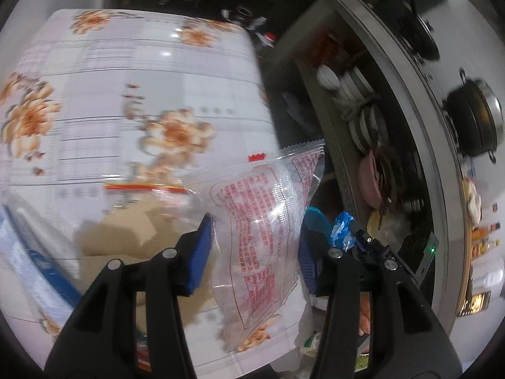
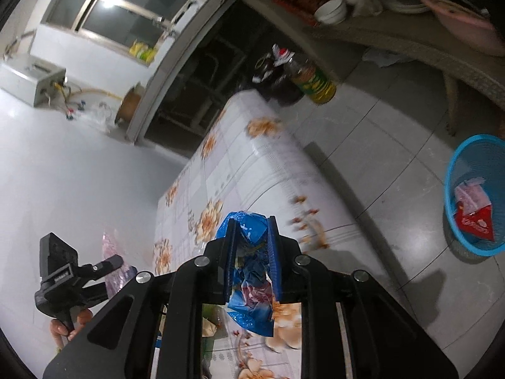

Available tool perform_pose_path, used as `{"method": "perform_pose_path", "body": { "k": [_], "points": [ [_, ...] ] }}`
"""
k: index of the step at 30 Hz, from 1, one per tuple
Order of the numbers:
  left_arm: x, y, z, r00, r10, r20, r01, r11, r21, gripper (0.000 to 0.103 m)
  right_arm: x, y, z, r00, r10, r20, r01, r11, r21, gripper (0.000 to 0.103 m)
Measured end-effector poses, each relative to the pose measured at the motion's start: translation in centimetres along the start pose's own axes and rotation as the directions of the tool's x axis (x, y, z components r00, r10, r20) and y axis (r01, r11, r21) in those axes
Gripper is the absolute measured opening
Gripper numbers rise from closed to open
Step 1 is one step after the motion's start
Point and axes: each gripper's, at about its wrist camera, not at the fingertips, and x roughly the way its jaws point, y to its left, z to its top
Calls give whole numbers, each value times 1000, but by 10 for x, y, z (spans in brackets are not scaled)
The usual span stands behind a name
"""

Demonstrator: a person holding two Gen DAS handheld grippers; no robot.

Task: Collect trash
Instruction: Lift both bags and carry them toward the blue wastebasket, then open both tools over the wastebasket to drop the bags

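The left gripper (image 1: 252, 249) has its jaws about half open, and a clear plastic snack bag with red print (image 1: 262, 221) hangs between the blue pads. Whether the pads really press on it I cannot tell; the film seems to lie against the right pad, while a gap shows beside the left one. The right gripper (image 2: 252, 259) is nearly closed and pinches a crumpled blue foil wrapper (image 2: 249, 284), which sticks out both in front of the fingertips and behind them.

Both pieces look very light, thin and soft. I judge that they fold and slide easily, so a grip on a bunched middle part is safer than one on a smooth edge. The clear bag seems to have a few crumbs in its lower corner, which may fall out if it tips.

Below both grippers is the table with a glossy flowered cloth (image 2: 240, 164). A flat brown piece of cardboard (image 1: 126, 230) lies under the left gripper. To the far right of the right gripper, on the tiled floor, stands a round blue plastic waste basket (image 2: 454, 170) with a red wrapper (image 2: 476, 221) already inside. The way to it looks free, only the table edge lies between.
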Motion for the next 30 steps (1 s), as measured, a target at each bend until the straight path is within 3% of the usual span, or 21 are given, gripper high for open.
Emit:
{"method": "perform_pose_path", "body": {
  "k": [6, 11, 15, 19, 26, 28, 30],
  "points": [
    [54, -71, -16, 996, -19, -84, 27, 995, 100, 47, -61, -42, 9, 985, -98, 141, 97, 995, 14, 19],
    [117, -142, -38, 983, -8, -182, 50, 972, 228, 47, -115, -109, 10, 937, -261, 231, 248, 965, 84, 19],
    [178, -191, -56, 963, 19, -268, 65, 951, 301, 47, -139, -170, 6, 900, -368, 233, 329, 925, 189, 19],
    [249, -228, -79, 943, 106, -316, 31, 916, 400, 47, -140, -228, -3, 875, -447, 185, 390, 878, 278, 19],
    [344, -244, -101, 883, 197, -427, -7, 914, 406, 49, -111, -283, 3, 825, -549, 132, 495, 816, 300, 19],
    [363, -252, -102, 876, 208, -436, -15, 914, 407, 57, -98, -293, 13, 796, -591, 133, 541, 792, 282, 21],
    [384, -261, -103, 875, 219, -432, -22, 909, 417, 79, -87, -301, 17, 770, -627, 124, 582, 768, 269, 28]
  ]
}}
